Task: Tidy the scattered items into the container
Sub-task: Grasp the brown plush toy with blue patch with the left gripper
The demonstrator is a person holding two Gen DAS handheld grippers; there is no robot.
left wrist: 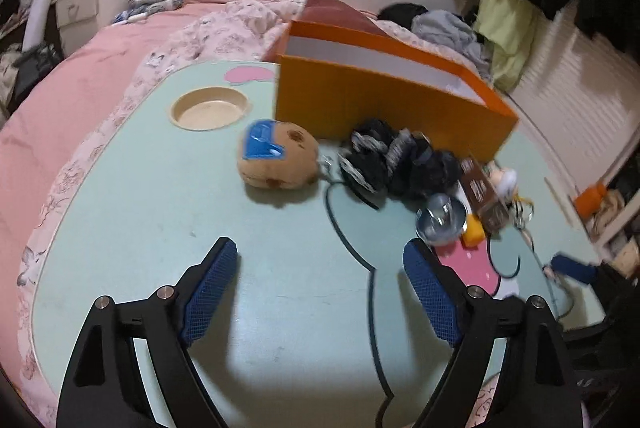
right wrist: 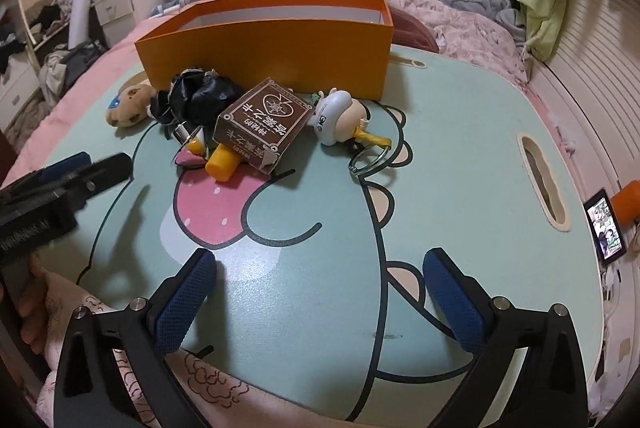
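An open orange box (left wrist: 392,107) (right wrist: 264,47) stands at the far side of the mint lap table (left wrist: 140,228) (right wrist: 460,147). In front of it lie a brown plush toy (left wrist: 276,157) (right wrist: 128,103), a black crumpled bundle (left wrist: 400,159) (right wrist: 200,95), a brown card box (right wrist: 264,123) (left wrist: 482,191), a white figurine keychain (right wrist: 340,117), a yellow-orange cylinder (right wrist: 222,163) and a shiny silver piece (left wrist: 442,220). My left gripper (left wrist: 320,252) is open over bare table, short of the plush. My right gripper (right wrist: 320,260) is open wide, nearer than the card box, nothing between its fingers.
The table rests on a bed with pink covers (left wrist: 100,75). It has a round cup recess (left wrist: 210,107) at the far left and a handle slot (right wrist: 542,179) on the right. A lit phone (right wrist: 604,228) sits beyond the right edge. Clothes pile up behind the box.
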